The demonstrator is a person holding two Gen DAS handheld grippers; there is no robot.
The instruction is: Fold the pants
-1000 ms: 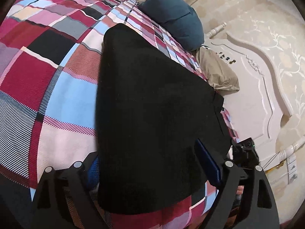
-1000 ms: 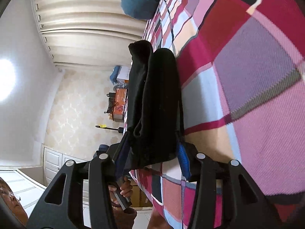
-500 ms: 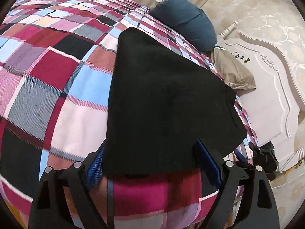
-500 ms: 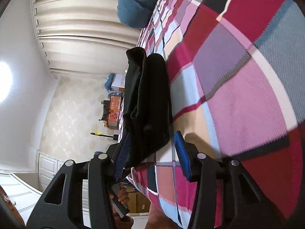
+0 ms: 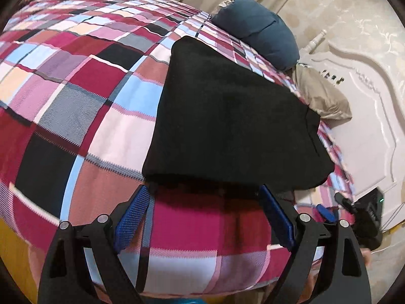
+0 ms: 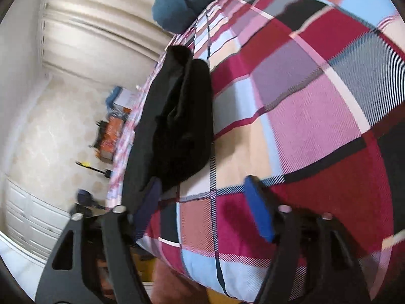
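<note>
Right wrist view is motion-blurred, so you cannot read fine detail on the pants (image 6: 182,116); they appear only edge-on as a dark folded stack, and how many layers it has cannot be told. Both views cut off the bedspread (image 5: 76,96) at the frame edges. In the left wrist view, the pants (image 5: 227,121) hide the bedspread beneath them, and their near edge is in shadow.

Your left gripper (image 5: 205,217) is spread wide and holds nothing; the pants lie flat just ahead of its fingertips, near edge just beyond the blue pads (image 5: 131,215). Your right gripper (image 6: 205,202) is likewise spread and empty; the pants sit ahead and to its left, close to the left finger.
</note>
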